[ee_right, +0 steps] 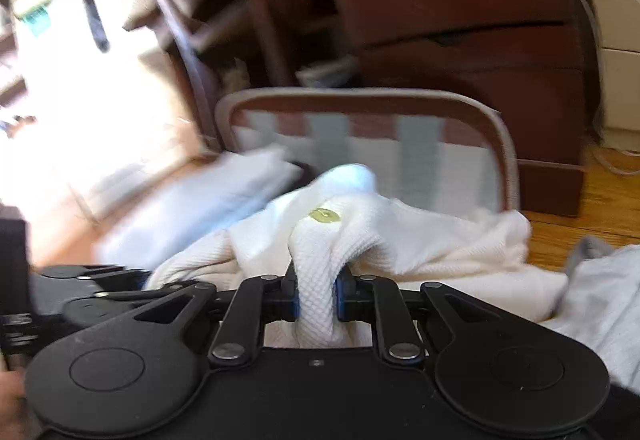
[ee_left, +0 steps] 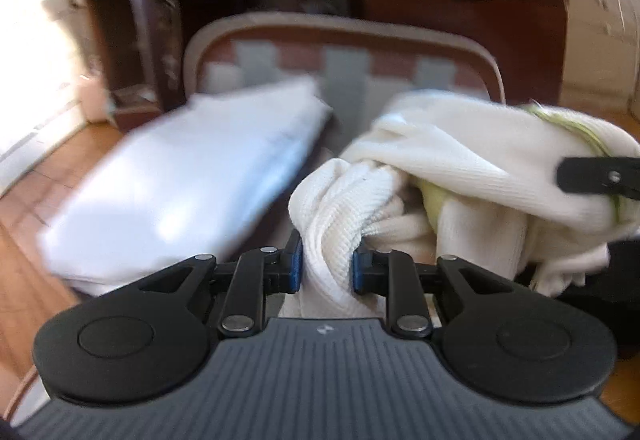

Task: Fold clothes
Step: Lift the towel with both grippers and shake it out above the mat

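Note:
A cream waffle-knit garment [ee_left: 460, 156] with yellow-green trim hangs bunched between both grippers. My left gripper [ee_left: 326, 266] is shut on a twisted fold of it. My right gripper [ee_right: 316, 294] is shut on another fold of the same garment [ee_right: 400, 236], just below a small yellow-green round patch [ee_right: 325, 216]. The right gripper's black finger shows at the right edge of the left wrist view [ee_left: 600, 180]. The left gripper's body shows at the left of the right wrist view [ee_right: 80, 292]. A folded white garment [ee_left: 192, 176] lies to the left, also in the right wrist view [ee_right: 200, 208].
A striped fabric basket [ee_left: 344, 36] stands behind the clothes, also in the right wrist view [ee_right: 508, 152]. Dark wooden furniture [ee_right: 460, 20] rises behind it. A grey-white cloth [ee_right: 600, 304] lies at right on the wooden floor [ee_left: 24, 280].

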The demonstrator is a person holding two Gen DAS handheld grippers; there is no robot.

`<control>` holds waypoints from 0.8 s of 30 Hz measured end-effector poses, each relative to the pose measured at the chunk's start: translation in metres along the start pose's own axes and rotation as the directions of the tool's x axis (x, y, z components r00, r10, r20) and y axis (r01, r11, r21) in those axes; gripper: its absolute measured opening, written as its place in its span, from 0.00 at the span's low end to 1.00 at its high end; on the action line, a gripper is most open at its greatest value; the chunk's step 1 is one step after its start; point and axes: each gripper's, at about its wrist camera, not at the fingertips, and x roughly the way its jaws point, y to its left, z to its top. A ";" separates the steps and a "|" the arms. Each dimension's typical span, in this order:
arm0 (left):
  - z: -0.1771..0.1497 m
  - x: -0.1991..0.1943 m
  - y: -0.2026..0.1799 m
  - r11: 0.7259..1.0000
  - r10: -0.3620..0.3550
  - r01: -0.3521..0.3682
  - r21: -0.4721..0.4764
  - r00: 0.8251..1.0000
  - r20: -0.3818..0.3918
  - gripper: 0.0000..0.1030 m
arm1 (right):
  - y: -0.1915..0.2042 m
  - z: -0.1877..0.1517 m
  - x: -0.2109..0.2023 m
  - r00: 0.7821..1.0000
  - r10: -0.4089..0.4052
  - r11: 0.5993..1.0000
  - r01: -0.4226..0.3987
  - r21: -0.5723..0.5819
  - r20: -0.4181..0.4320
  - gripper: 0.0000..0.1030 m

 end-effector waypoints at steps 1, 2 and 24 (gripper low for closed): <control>0.000 -0.017 0.010 1.000 0.007 -0.007 -0.020 1.000 0.020 0.21 | 0.009 0.004 -0.009 1.000 0.019 1.000 -0.019 -0.017 0.007 0.18; 0.000 -0.034 0.019 0.999 0.015 -0.013 -0.041 0.999 0.039 0.21 | 0.018 0.008 -0.017 0.999 0.038 0.999 -0.037 -0.035 0.014 0.18; -0.103 -0.348 0.223 0.776 0.558 -0.528 -0.345 0.830 -0.014 0.21 | 0.292 0.040 -0.050 0.804 0.592 0.738 -0.573 -0.357 -0.067 0.14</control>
